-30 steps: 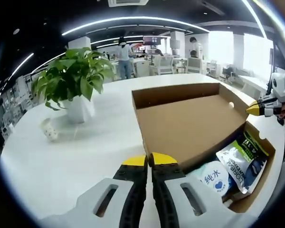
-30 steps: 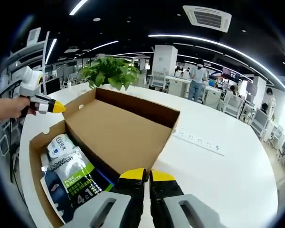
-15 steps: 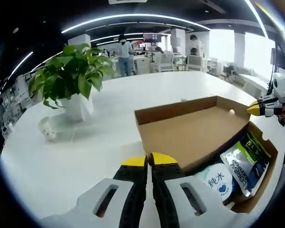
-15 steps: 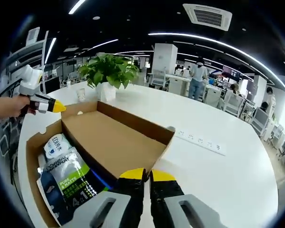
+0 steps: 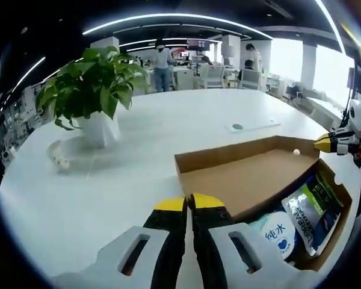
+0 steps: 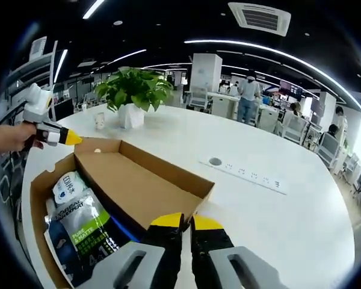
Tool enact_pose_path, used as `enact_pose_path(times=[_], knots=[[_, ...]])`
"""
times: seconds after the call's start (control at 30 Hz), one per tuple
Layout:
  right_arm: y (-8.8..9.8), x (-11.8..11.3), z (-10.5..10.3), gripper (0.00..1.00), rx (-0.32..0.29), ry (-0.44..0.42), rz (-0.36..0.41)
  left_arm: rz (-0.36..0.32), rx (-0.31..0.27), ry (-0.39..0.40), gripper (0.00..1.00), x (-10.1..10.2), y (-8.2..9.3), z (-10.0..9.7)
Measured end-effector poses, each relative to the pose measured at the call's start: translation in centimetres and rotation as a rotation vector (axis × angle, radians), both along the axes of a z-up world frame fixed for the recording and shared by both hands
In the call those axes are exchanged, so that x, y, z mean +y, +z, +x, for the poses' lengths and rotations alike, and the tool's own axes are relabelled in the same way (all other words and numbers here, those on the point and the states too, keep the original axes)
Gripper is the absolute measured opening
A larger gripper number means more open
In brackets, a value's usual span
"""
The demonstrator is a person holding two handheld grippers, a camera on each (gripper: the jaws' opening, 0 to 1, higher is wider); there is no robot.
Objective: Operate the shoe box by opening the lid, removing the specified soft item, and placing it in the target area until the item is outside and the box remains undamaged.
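Your shoe box [image 5: 271, 198] sits on the white desk [image 5: 138, 174] with its lid [image 6: 138, 183] already swung back on the hinge, lying nearly flat and open side up. So the opening step looks done, and the cardboard shows no tear or crush that I can make out. What is left is the main part: the soft packs are not yet out of the box and nothing has been set down in a target area.

Your left tool [image 5: 189, 205] has its yellow-tipped jaws pressed together with nothing between them, just at the near edge of the lid. Your right tool [image 6: 180, 221] is the same, jaws together and empty, close to the lid's corner.

Inside the box lie at least two soft packs. The white wipes pack [image 5: 275, 232] carries blue Chinese characters, of which "纯水" can be read, with a blue heart below. The dark pack [image 6: 84, 238] with a green band reads something like "L'OREAL MEN EXPERT", then "PURE & MATTE" and a large "4in1"; the small print is too fine to tell.

A potted plant [image 5: 90, 96] stands well apart from the box on the desk.
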State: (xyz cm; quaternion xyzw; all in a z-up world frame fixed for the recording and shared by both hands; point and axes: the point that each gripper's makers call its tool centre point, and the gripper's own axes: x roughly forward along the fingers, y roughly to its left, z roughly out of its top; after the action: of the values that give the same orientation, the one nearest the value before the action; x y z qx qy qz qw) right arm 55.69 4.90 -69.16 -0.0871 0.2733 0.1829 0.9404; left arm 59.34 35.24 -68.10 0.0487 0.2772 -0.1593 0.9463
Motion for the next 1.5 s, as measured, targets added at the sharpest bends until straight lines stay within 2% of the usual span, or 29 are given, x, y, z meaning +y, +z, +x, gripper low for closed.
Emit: enact_pose_path(times=[0.3,0.6,0.83,1.03,1.23,1.37,1.5], knots=[[-0.1,0.0,0.2,0.0,0.004,0.0,-0.003,-0.003,0.008,0.003,0.01,0.0,-0.2,0.3],[0.2,0.1,-0.3,0.03,-0.014,0.035,-0.032,0.031,-0.028,-0.035,0.03,-0.1,0.5,-0.5],[1.0,0.7,-0.8,0.13,-0.038,0.044,-0.019,0.06,-0.043,-0.06,0.09,-0.1,1.0,-1.7],[1.4,1.0,-1.5,0.19,-0.048,0.054,-0.009,0.097,-0.088,-0.093,0.15,-0.3,2.4,-2.8],[2.1,0.8,-2.5,0.24,-0.061,0.061,-0.002,0.1,-0.084,-0.15,0.18,-1.6,3.2,-4.4],[2.6,0.6,-3.2,0.28,-0.067,0.064,0.009,0.091,-0.069,-0.18,0.25,-2.7,3.3,-5.6],[3.1,0.9,-4.3,0.31,-0.074,0.089,0.01,0.082,-0.049,-0.218,0.27,-4.0,3.1,-7.0]])
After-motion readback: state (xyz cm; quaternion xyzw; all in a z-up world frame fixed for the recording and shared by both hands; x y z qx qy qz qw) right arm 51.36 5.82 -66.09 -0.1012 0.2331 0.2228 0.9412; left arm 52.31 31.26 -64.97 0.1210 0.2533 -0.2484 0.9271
